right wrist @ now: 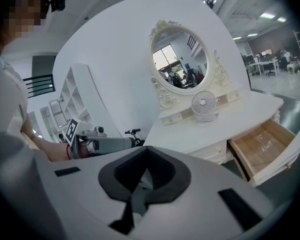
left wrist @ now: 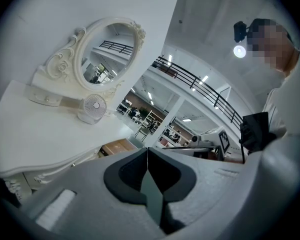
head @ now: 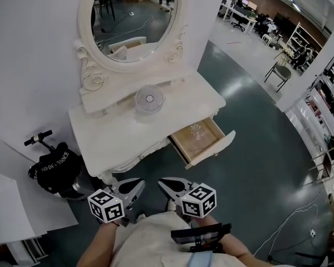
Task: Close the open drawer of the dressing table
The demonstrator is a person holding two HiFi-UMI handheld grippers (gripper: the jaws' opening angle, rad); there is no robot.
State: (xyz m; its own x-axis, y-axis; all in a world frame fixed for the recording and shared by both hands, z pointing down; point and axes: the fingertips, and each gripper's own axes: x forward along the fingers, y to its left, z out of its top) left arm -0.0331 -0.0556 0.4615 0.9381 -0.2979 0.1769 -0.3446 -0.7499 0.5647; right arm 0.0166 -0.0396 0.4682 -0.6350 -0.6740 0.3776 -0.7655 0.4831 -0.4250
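Note:
The white dressing table (head: 108, 141) with an oval mirror (head: 134, 15) stands ahead of me. Its right-hand drawer (head: 203, 141) is pulled out, showing a pale wooden floor with something clear lying in it. Both grippers hover low, close to my body and short of the table's front edge. The left gripper (head: 139, 184) is shut and holds nothing, its tips meeting (left wrist: 147, 149). The right gripper (head: 163, 182) is likewise shut and empty (right wrist: 146, 148). In the right gripper view the drawer (right wrist: 265, 149) lies to the right, well away from the jaws.
A small white fan (head: 150, 99) sits on the tabletop under the mirror. A black scooter with a bag (head: 55, 168) is parked left of the table. A cable (head: 292, 218) trails over the green floor at right; a chair (head: 281, 71) stands farther off.

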